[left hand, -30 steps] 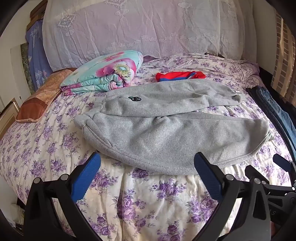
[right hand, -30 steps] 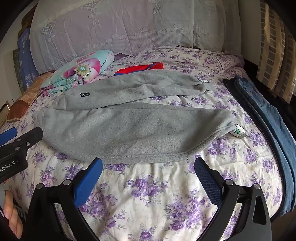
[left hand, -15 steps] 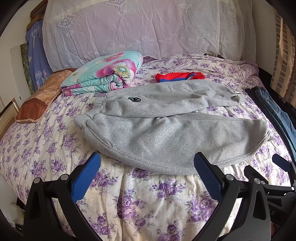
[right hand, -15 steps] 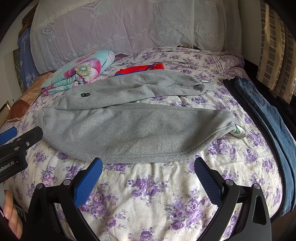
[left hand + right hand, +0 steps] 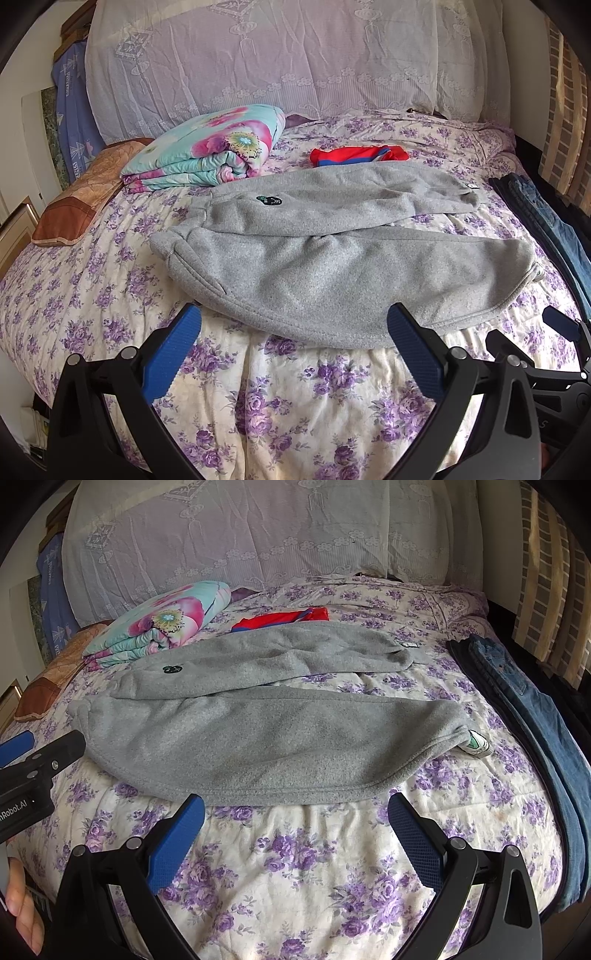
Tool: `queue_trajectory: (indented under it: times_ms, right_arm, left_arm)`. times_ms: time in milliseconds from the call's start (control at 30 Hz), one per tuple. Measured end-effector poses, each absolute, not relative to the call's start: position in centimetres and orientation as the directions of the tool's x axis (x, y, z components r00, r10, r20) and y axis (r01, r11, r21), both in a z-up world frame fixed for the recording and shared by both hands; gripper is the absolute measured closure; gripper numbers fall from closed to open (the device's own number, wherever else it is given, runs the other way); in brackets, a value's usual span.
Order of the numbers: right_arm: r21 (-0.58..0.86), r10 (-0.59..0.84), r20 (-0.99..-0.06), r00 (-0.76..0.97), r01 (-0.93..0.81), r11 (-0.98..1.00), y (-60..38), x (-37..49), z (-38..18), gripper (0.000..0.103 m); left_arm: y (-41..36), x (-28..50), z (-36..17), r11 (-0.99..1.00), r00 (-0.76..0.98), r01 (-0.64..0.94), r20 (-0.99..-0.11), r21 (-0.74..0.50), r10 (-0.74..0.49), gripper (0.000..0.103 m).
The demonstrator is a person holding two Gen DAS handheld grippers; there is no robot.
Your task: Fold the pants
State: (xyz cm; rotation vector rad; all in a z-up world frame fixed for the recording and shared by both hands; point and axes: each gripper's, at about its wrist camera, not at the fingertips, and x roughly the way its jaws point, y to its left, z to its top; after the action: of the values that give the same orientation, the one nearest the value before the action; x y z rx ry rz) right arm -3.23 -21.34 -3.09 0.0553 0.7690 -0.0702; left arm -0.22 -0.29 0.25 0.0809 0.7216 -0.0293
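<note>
Sweatpants (image 5: pixel 332 266) in grey fleece lie flat on the floral bedsheet (image 5: pixel 295 398) just ahead of both my tools, long axis running left to right, waistband left, cuffs right. My left gripper (image 5: pixel 293 350) and right gripper (image 5: pixel 295 834) are spread wide, holding nothing, the left nearer the waistband. The near hem's underside is hidden.

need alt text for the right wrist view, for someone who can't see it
Grey sweatpants lie unfolded, legs spread apart, across a bed with a purple-flowered sheet. The open right gripper hovers at the near edge, touching nothing. Folded jeans lie along the right side, a folded floral quilt at back left.
</note>
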Motion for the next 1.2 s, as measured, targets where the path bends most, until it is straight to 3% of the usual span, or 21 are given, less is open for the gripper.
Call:
queue_trajectory:
  times_ms: [1200]
  right_arm:
    - [0.021,-0.037,-0.698,0.715,0.072,0.997,-20.6,-3.39,-2.47,0.003]
  left_arm:
    - [-0.35,-0.41,0.61,0.997,0.752,0.055,-0.659,0.06,-0.002,0.005]
